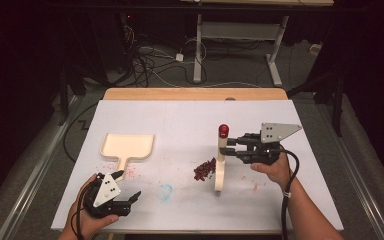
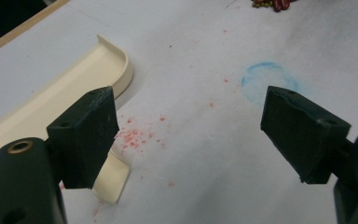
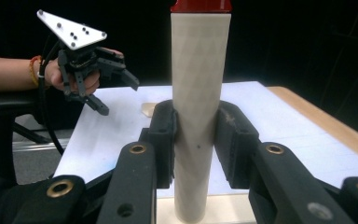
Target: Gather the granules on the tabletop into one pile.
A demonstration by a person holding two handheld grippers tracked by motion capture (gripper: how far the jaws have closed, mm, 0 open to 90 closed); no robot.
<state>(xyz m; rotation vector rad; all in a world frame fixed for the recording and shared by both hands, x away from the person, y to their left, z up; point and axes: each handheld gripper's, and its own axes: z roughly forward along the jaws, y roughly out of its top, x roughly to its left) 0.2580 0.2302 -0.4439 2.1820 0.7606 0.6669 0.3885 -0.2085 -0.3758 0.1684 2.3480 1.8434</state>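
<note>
Partly hidden items first: in the right gripper view the red cap (image 3: 201, 5) of the cream brush handle (image 3: 199, 93) is cut off by the top edge, and the brush base is hidden behind the tongs. In the left gripper view the cream dustpan (image 2: 51, 107) is cut off at the left edge and partly covered by one jaw; the dark red pile (image 2: 270, 3) is cropped at the top edge. What the pile (image 1: 205, 169) consists of cannot be made out in the high view.

The right tongs (image 1: 228, 146) are clamped on the brush handle (image 1: 221, 150), which stands nearly upright on the white counter (image 1: 180, 120), just right of the pile. The right hand (image 1: 272, 169) grips from behind, forearm entering from the lower right.

The left tongs (image 1: 130, 199) stand apart, holding nothing, low over the counter near its front left edge. They sit just in front of the dustpan (image 1: 127, 146) handle, with a faint blue ring (image 1: 165, 191) to their right. The left hand (image 1: 87, 217) wraps the gripper body from below.
</note>
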